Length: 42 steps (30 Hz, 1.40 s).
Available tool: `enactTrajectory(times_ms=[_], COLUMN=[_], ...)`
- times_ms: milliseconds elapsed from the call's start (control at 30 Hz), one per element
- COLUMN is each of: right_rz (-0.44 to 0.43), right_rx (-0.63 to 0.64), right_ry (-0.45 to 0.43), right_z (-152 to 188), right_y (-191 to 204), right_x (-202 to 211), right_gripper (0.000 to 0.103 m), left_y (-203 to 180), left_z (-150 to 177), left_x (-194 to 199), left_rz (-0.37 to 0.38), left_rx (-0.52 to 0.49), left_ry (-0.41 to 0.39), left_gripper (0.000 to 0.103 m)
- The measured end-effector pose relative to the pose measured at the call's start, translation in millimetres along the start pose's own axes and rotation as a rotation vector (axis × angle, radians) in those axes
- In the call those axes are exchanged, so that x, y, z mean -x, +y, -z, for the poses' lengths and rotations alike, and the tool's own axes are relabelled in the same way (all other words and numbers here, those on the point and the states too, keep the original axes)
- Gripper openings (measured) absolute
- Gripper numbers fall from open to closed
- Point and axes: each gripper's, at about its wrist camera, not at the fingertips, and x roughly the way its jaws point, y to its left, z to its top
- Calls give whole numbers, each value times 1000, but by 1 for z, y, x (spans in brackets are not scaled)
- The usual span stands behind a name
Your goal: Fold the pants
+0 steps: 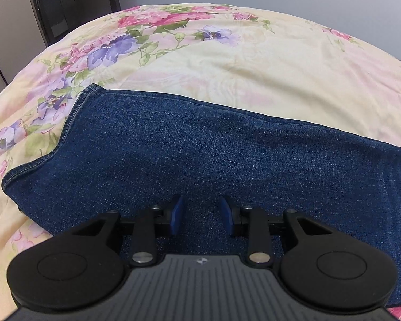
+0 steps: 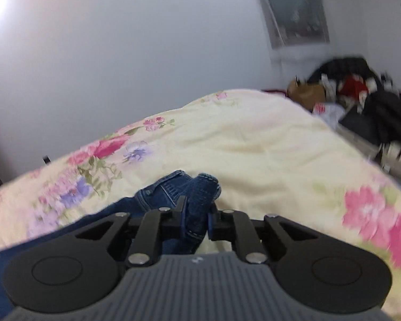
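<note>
Directly beneath the left hand-held gripper lie the pants, dark blue denim spread flat across the bed, whose cover is pale yellow with pink and purple flowers. In the left wrist view the denim runs as a broad band from the stitched hem at the left to the right edge of the picture, and it fills the whole space under and between the blue pads. Those pads stand apart with a clear gap, and nothing is pinched between them; whether their tips touch the cloth cannot be told. This hand-held gripper points steeply down at the fabric.

The right hand-held gripper is clamped on the pants: a bunched, stitched fold of denim rises between the two fingers, which press on it from both sides. The rest of the denim trails away to the lower left, behind the black body of the tool. This hand-held gripper tilts less steeply, so that its view reaches over the bed to a white wall and a pile of dark bags and clothes at the far right. That picture is blurred, most strongly towards its edges.
</note>
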Motion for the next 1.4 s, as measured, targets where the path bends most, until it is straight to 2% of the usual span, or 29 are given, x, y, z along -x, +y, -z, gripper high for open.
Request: enactTrajectory(times_ms=[33, 133, 200, 300, 367, 433, 467, 600, 633, 767, 900, 1033, 1167, 1300, 1400], right_rz=[24, 83, 105, 114, 185, 240, 234, 107, 76, -44, -81, -29, 20, 47, 67], right_rx=[-16, -20, -79, -166, -133, -67, -48, 32, 69, 221, 313, 350, 340, 324, 332], right_ry=[47, 114, 156, 175, 162, 139, 121, 96, 107, 152, 184, 227, 249, 267, 263], right_z=[2, 22, 37, 42, 33, 22, 17, 7, 7, 14, 27, 32, 25, 24, 21], right_y=[-6, -14, -26, -34, -30, -23, -18, 23, 40, 118, 182, 216, 230, 235, 239], right_x=[-11, -37, -52, -56, -45, -27, -17, 10, 9, -16, -60, -117, -161, -179, -172], right_gripper=[7, 7, 8, 17, 42, 41, 41, 41, 40, 29, 26, 26, 27, 27, 27], left_y=[0, -1, 0, 0, 0, 2, 2, -8, -13, -33, -52, -60, -63, -61, -59], left_z=[1, 3, 1, -2, -4, -5, -7, -14, -15, -20, -24, -30, -35, -37, -36], left_x=[0, 0, 0, 2, 6, 14, 19, 27, 27, 24, 8, -17, -34, -41, -35], left_rz=[0, -1, 1, -5, -4, 18, 43, 124, 128, 178, 191, 181, 187, 202, 206], left_rx=[-1, -7, -3, -10, -17, -1, 3, -41, -60, -126, -166, -151, -138, -117, -108], left_ry=[-3, -9, -2, 0, -11, -41, -57, -73, -77, -92, -92, -91, -98, -101, -109], left_gripper=[38, 38, 38, 38, 38, 38, 38, 38, 38, 38, 38, 38, 38, 38, 38])
